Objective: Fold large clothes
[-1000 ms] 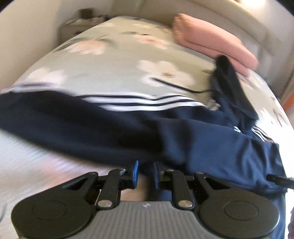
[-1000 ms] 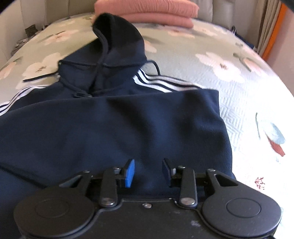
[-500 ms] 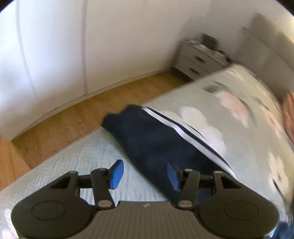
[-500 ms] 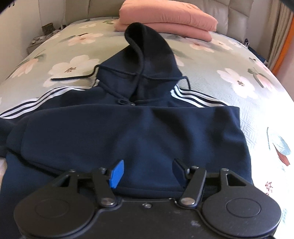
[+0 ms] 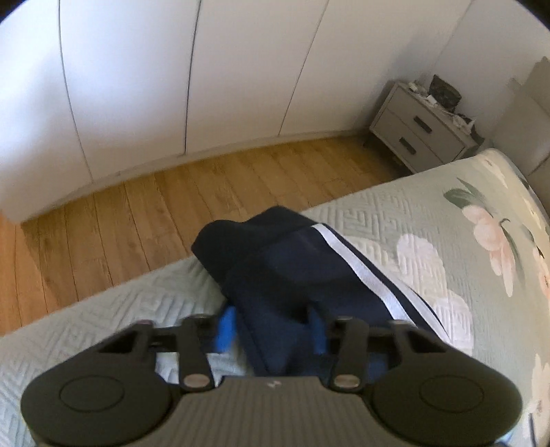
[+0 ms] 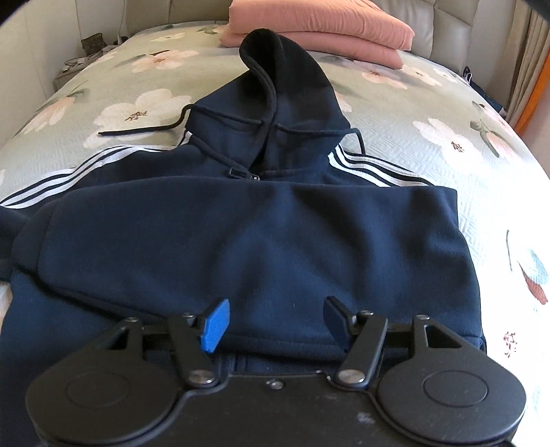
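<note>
A navy hoodie [image 6: 257, 233] with white sleeve stripes lies on the floral bedspread [image 6: 447, 113], hood pointing away, one sleeve folded across its chest. My right gripper [image 6: 275, 319] is open just above the lower body of the hoodie, holding nothing. In the left wrist view the other sleeve [image 5: 295, 271] stretches toward the bed's edge, cuff at the far end. My left gripper [image 5: 271, 330] is open with its jaws on either side of the sleeve fabric, which bunches up between the blue pads.
Folded pink bedding [image 6: 319, 27] lies near the headboard. A loose drawstring [image 6: 137, 129] lies left of the hood. Beyond the bed's edge are wood floor [image 5: 137, 213], white wardrobe doors [image 5: 172, 75] and a grey nightstand [image 5: 419, 127].
My left gripper swung from the hoodie's body out to the left sleeve, opened, and now straddles the sleeve. My right gripper opened wider and drew back slightly.
</note>
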A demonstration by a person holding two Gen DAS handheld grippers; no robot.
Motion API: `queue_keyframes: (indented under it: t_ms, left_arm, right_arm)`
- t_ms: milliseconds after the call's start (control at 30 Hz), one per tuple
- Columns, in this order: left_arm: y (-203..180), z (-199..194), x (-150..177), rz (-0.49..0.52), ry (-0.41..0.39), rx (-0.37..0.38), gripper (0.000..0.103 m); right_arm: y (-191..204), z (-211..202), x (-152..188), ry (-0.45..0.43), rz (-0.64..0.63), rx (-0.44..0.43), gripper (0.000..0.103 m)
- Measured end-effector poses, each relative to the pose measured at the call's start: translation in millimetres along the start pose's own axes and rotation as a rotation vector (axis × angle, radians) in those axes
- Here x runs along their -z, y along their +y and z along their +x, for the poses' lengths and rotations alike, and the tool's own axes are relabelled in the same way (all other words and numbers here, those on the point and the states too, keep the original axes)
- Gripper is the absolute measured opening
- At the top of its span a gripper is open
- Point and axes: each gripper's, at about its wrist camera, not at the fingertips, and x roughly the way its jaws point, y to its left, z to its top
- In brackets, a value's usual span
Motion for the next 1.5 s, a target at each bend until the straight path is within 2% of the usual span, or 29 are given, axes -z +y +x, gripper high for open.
queue_keyframes:
  t_ms: [33, 200, 300, 400, 467, 567, 667, 767, 833, 867, 900, 933, 967, 1000, 1033, 1100, 1133, 1200, 1367, 1500]
  left_arm:
    - [-2.3, 3.0, -0.4, 0.033, -0.005, 0.006, 0.008]
    - [-18.4, -27.2, 9.0, 0.162, -0.101, 0.004, 0.006]
    - [-33.0, -66.2, 20.2, 0.241, -0.172, 0.058, 0.006]
    - [-57.3, -119.8, 36.7, 0.328, -0.253, 0.145, 0.006]
    - [-79.4, -160.8, 51.2, 0.402, -0.31, 0.218, 0.005]
    - [-118.4, -225.4, 79.9, 0.523, -0.372, 0.387, 0.005]
    - [-159.1, -278.1, 119.2, 0.644, -0.399, 0.569, 0.005]
    - [-200.0, -311.5, 170.1, 0.741, -0.366, 0.763, 0.005]
    - [-229.1, -320.4, 216.8, 0.813, -0.326, 0.863, 0.006]
    - [-241.5, -320.9, 240.6, 0.859, -0.304, 0.885, 0.008]
    - [-252.4, -318.6, 266.4, 0.909, -0.293, 0.891, 0.012]
    - [-264.4, -310.6, 299.2, 0.974, -0.267, 0.899, 0.021]
    - [-273.7, -300.4, 325.3, 1.05, -0.217, 0.893, 0.041]
    - [-280.7, -289.0, 350.9, 1.126, -0.168, 0.856, 0.047]
    - [-284.1, -273.5, 377.7, 1.187, -0.123, 0.804, 0.046]
    - [-280.4, -249.1, 404.2, 1.252, -0.038, 0.745, 0.044]
    - [-273.1, -237.4, 410.0, 1.276, 0.003, 0.723, 0.044]
    - [-256.0, -225.8, 412.7, 1.291, 0.026, 0.695, 0.043]
    - [-245.9, -209.3, 386.4, 1.269, 0.017, 0.643, 0.045]
    - [-243.4, -208.2, 363.3, 1.243, 0.004, 0.595, 0.045]
  right_arm:
    - [-0.6, -0.3, 0.7, -0.002, 0.001, -0.001, 0.074]
    - [-5.2, -2.4, 3.7, -0.005, 0.006, -0.002, 0.074]
    - [-10.4, -7.0, 6.9, -0.009, 0.013, -0.003, 0.074]
    - [-17.9, -16.0, 11.7, -0.018, 0.018, 0.003, 0.074]
    - [-24.7, -23.0, 14.5, -0.02, 0.026, 0.007, 0.074]
    - [-36.8, -36.6, 18.5, -0.035, 0.044, 0.004, 0.074]
    - [-49.9, -48.4, 23.5, -0.046, 0.064, 0.004, 0.074]
    - [-63.9, -56.8, 28.6, -0.05, 0.089, 0.005, 0.074]
    - [-73.2, -61.0, 31.9, -0.051, 0.105, 0.005, 0.074]
    - [-78.3, -62.4, 33.6, -0.052, 0.113, 0.005, 0.074]
    - [-82.9, -62.9, 34.7, -0.05, 0.118, 0.007, 0.074]
    - [-87.6, -62.9, 35.6, -0.048, 0.124, 0.009, 0.074]
    - [-92.2, -62.2, 36.1, -0.044, 0.131, 0.01, 0.074]
    - [-97.1, -61.1, 36.5, -0.039, 0.14, 0.011, 0.074]
    - [-102.0, -59.6, 36.5, -0.035, 0.148, 0.01, 0.074]
    - [-111.3, -56.0, 34.8, -0.03, 0.171, -0.006, 0.074]
    - [-114.8, -53.0, 32.9, -0.03, 0.18, -0.018, 0.075]
    - [-118.1, -45.1, 27.5, -0.028, 0.195, -0.056, 0.075]
    - [-103.5, -15.5, 1.6, -0.017, 0.242, -0.199, 0.077]
    - [-86.4, 13.8, -23.0, 0.008, 0.271, -0.256, 0.081]
